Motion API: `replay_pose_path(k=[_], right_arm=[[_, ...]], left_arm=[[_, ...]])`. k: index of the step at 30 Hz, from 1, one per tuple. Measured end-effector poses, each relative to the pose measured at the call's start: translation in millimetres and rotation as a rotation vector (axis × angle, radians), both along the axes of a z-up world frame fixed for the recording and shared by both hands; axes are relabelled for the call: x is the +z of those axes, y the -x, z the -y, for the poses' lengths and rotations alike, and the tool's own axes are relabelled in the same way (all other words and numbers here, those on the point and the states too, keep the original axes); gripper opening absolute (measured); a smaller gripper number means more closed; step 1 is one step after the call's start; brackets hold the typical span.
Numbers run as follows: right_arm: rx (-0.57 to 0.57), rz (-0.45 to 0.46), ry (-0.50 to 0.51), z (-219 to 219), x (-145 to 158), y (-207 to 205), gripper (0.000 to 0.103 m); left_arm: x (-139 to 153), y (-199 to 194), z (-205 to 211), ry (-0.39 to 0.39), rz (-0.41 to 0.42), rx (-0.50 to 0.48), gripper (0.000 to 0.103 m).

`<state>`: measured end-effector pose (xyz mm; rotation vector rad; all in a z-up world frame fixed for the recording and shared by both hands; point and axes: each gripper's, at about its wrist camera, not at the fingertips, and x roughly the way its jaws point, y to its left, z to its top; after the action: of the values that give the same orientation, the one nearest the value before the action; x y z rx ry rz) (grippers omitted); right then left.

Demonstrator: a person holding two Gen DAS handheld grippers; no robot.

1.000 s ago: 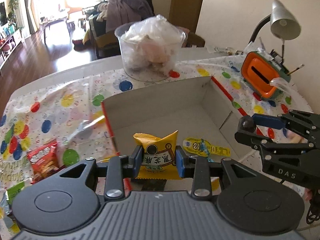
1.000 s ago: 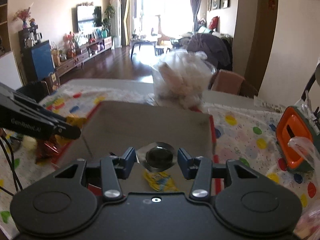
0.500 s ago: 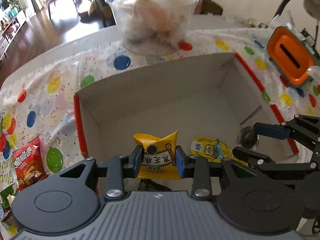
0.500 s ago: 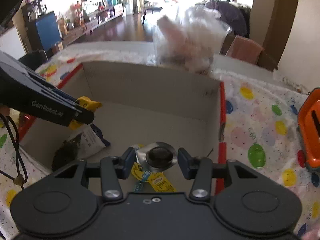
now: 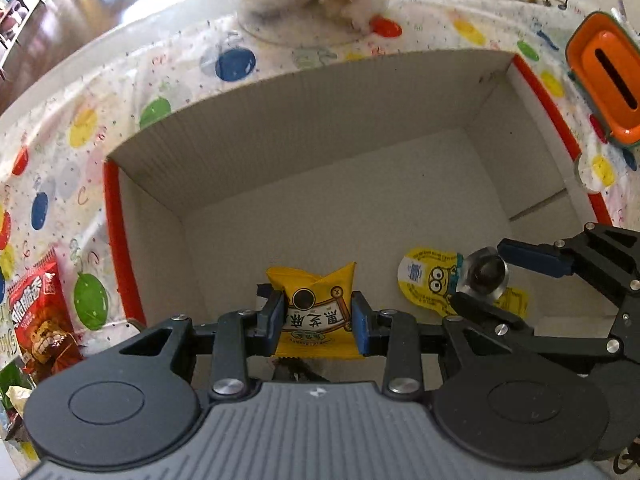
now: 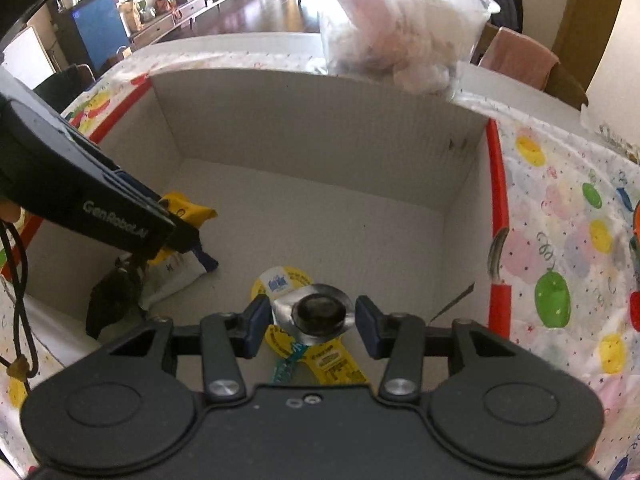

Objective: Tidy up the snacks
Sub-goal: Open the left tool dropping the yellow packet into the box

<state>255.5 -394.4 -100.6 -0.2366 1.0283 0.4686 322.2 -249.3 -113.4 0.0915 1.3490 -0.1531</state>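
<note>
Now the left claw pinches a yellow bag by its two sides, with the blue pads pressed on it; the bag looks light, soft and puffy, so a hard squeeze might crush what is inside, and the middle of its sides seems a good place to hold; it hangs between the fingers, low inside the box, with the box floor just past it; the claw tips down steeply into the box. Over on the right, the right claw holds a small jelly cup with a shiny foil rim; the cup looks light, a bit stiff and slippery; a flat yellow pack lies on the floor right under that claw; the right claw tips down too.
</note>
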Motion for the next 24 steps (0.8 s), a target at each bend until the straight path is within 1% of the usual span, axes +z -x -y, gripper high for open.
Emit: replay_pose_path(k=[2,8,11,13,19,21,24], right_arm=[[0.004,-0.012,-0.005,0.2,-1.5,-2.6,0.046],[0.008,-0.02,-0.012,0.5,-3.4,-0.8,0.048],[0.012,-0.036,-0.026,2.0,-2.1,-0.8,0.049],[0.006,-0.03,-0.035,2.8,-0.1,-0.2,0.05],[-0.009,0.018,-0.064,5.6,16.7,9.7,0.055],[-0.018,0.043,-0.079,7.5,24.6,14.3,0.059],[-0.033,0.069,-0.105,10.6,35.7,20.1,0.062]], left_arm=[[-2.7,-1.7,-0.1,0.006,-0.02,-0.001,0.034],[-4.8,-1.3,0.8,-0.013,-0.033,0.002,0.035],[-3.4,-0.5,0.3,-0.004,-0.027,0.005,0.037],[-1.1,1.9,-0.2,0.002,-0.015,0.005,0.04],[13.0,16.2,-5.3,0.026,0.048,0.008,0.041],[19.4,21.6,-6.5,0.037,0.072,0.007,0.042],[29.4,30.9,-9.9,0.05,0.114,0.01,0.042]])
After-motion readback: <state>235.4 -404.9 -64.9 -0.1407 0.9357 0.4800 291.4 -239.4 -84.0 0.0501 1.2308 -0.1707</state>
